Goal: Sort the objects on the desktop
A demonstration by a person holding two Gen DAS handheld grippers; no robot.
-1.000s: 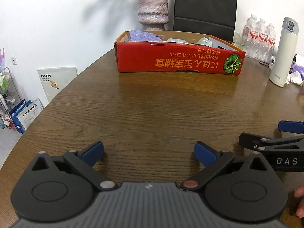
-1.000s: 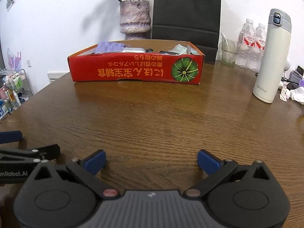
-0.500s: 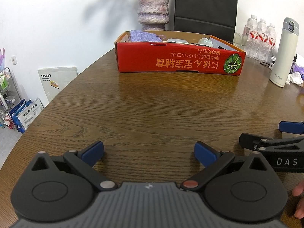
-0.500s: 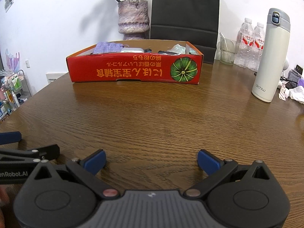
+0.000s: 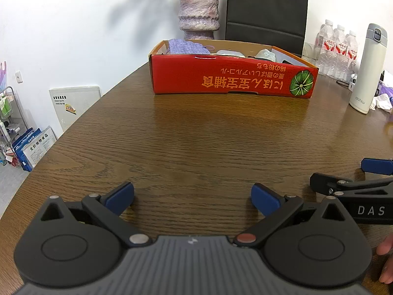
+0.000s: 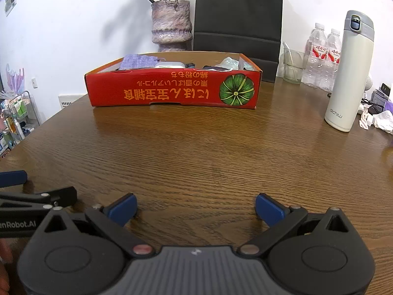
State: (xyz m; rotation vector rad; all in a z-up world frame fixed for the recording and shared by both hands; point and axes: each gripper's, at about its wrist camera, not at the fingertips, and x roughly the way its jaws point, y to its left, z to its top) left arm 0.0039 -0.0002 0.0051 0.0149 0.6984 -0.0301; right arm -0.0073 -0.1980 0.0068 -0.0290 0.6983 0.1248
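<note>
Nothing has moved since the earlier frames: table (image 5: 196,127) bare, box (image 6: 172,91) far side holding cloth (image 6: 138,61) and other items; sorting looks done. Left gripper (image 5: 192,196) and right gripper (image 6: 195,207) rest wide apart, empty

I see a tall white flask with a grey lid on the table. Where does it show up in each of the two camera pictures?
Left wrist view: the white flask stands at the far right edge, right of the red box.
Right wrist view: the white flask stands upper right, well right of the red box.
Shared landmark: the green pumpkin picture on the box's right end.
</note>
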